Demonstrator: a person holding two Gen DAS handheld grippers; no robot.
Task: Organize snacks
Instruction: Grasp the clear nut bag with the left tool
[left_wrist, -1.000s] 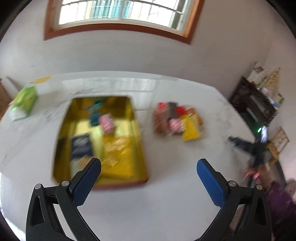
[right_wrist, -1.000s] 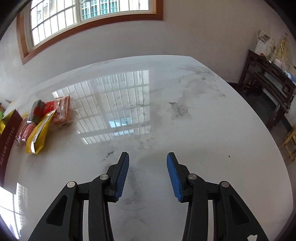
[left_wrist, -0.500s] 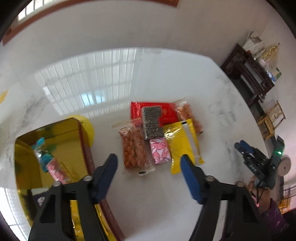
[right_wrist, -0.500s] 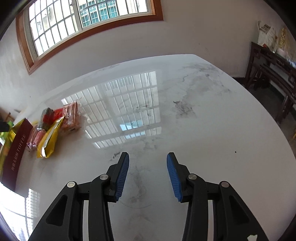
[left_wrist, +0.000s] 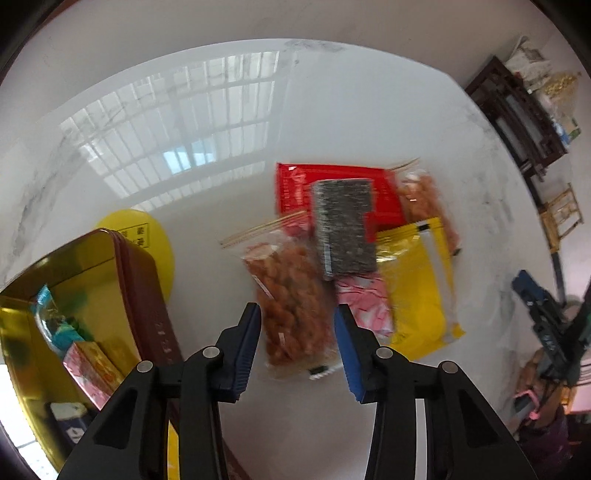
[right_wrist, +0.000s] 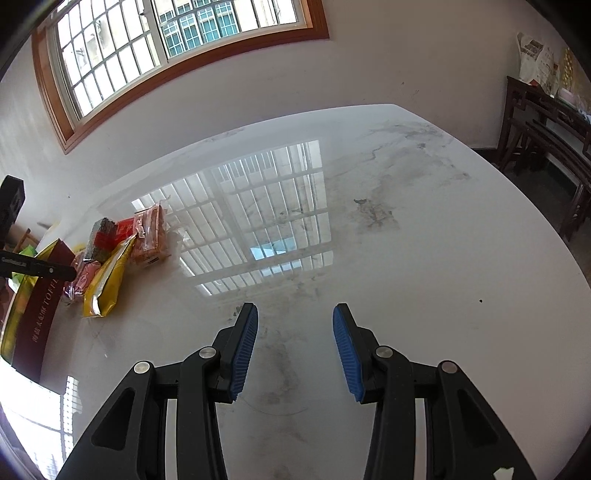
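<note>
A pile of snack packets lies on the white marble table (left_wrist: 369, 110): a clear bag of orange snacks (left_wrist: 291, 291), a dark grey packet (left_wrist: 343, 225), a red packet (left_wrist: 295, 188), a pink packet (left_wrist: 365, 302) and a yellow pouch (left_wrist: 417, 295). My left gripper (left_wrist: 295, 325) points steeply down over the orange bag, its jaws closing with the bag's near end between them; the pads do not visibly press on it. To the left stands the open gold tin (left_wrist: 144, 295), with several snacks inside. My right gripper (right_wrist: 295, 343) is open over bare table, holding nothing.
A yellow round disc (left_wrist: 155, 236) lies behind the tin. A second bag of orange snacks (left_wrist: 424, 199) sits at the pile's far right. A dark wooden shelf (right_wrist: 546, 122) stands past the table's right edge, and a window (right_wrist: 177, 44) fills the wall behind.
My left gripper has swung from above the tin to the snack pile, dropped lower, and narrowed its jaws around the orange bag. The right gripper has stayed put, tilting slightly.
</note>
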